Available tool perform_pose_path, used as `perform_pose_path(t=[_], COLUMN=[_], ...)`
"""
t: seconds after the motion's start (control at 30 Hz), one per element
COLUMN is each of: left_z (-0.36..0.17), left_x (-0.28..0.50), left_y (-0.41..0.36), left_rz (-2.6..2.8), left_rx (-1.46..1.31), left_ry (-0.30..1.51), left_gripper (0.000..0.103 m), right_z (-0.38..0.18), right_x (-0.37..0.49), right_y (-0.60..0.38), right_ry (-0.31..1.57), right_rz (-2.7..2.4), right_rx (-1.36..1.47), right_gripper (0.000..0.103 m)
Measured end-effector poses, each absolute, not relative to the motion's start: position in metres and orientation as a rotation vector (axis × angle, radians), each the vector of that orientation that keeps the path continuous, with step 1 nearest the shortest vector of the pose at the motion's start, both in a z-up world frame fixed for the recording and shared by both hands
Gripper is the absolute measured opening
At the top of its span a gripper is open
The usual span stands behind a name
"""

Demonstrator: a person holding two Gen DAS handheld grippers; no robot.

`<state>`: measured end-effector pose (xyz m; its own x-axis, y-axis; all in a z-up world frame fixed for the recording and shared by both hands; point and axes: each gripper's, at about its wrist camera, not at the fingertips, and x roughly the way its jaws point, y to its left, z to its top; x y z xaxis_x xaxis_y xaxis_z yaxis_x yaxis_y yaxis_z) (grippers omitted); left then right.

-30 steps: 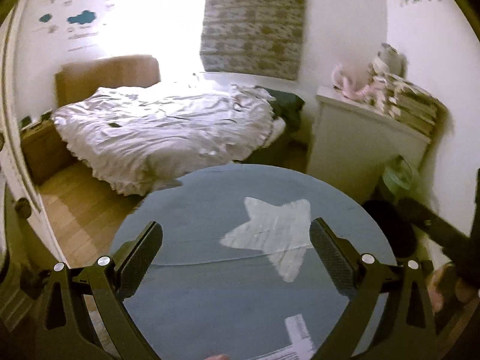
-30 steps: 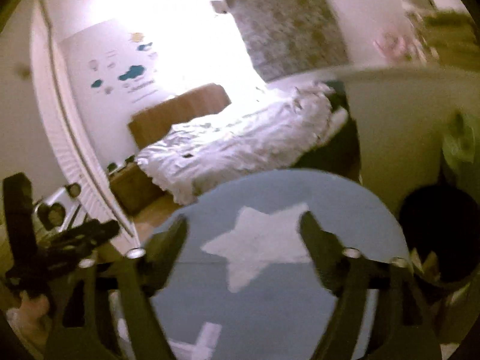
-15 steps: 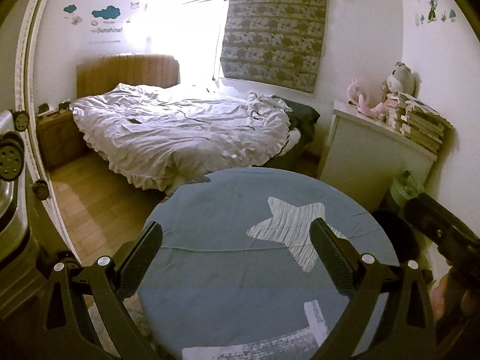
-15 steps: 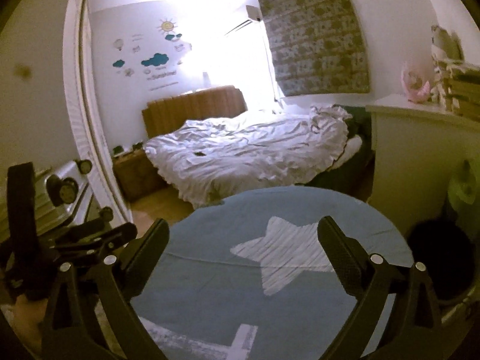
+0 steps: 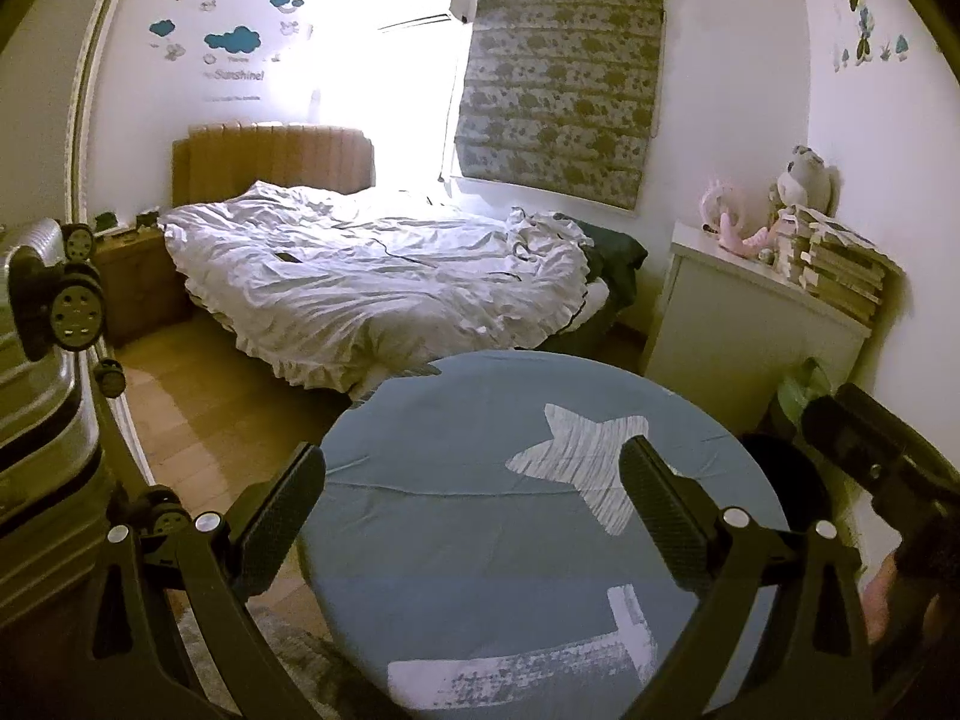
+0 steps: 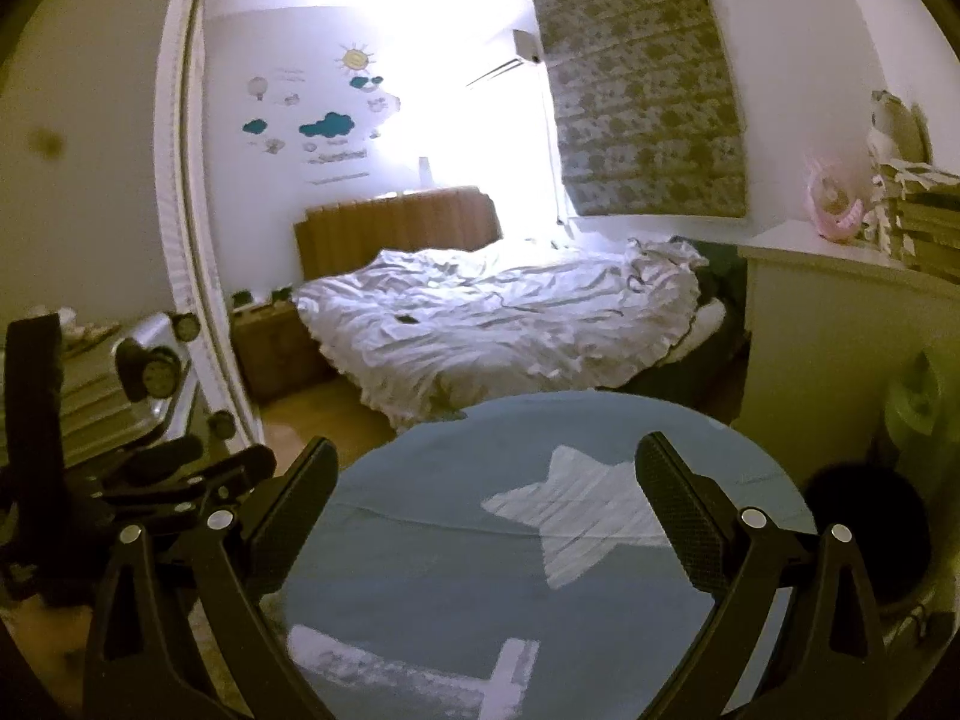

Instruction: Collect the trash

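While both views looked more steeply down a second ago, with the right one smeared by blur, they now sit level and sharp, taking in more of the wall and less of the near tabletop. The left gripper (image 5: 471,501) hangs over the round blue table (image 5: 456,570) with its fingers spread wide and nothing between them; the right gripper (image 6: 486,495) hovers over the same table (image 6: 420,570), equally spread and empty. The pale star print (image 5: 579,456) has slid rightward in the left view, toward the right finger, where earlier it lay between the two.

No loose trash can be made out on the table or the floor. The dark round bin (image 6: 864,534) stands on the floor just beside the table's right edge, below the white dresser (image 6: 840,348).

Only the left view shows the silver suitcase (image 5: 36,420) up close, the book stack (image 5: 840,276) in full, and the right gripper's black body (image 5: 888,468) entering from the right. Only the right view shows the left gripper (image 6: 150,480) at its left edge. Both show the unmade bed (image 5: 372,282) beyond.
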<state>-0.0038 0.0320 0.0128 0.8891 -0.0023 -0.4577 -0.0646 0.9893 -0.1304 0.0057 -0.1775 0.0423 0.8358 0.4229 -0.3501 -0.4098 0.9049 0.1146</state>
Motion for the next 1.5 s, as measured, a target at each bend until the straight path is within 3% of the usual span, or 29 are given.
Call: perform_pose_path(t=[1.5], left_z=[0.007], left_x=[-0.009], left_y=[0.036], left_rz=[0.005], left_rx=[-0.145], left_ry=[0.48], left_gripper=[0.098], right_z=[0.041], right_x=[-0.002], right_y=[-0.175], right_ry=[0.394], right_rz=[0.477], right_rx=[0.047], right_gripper=[0.098])
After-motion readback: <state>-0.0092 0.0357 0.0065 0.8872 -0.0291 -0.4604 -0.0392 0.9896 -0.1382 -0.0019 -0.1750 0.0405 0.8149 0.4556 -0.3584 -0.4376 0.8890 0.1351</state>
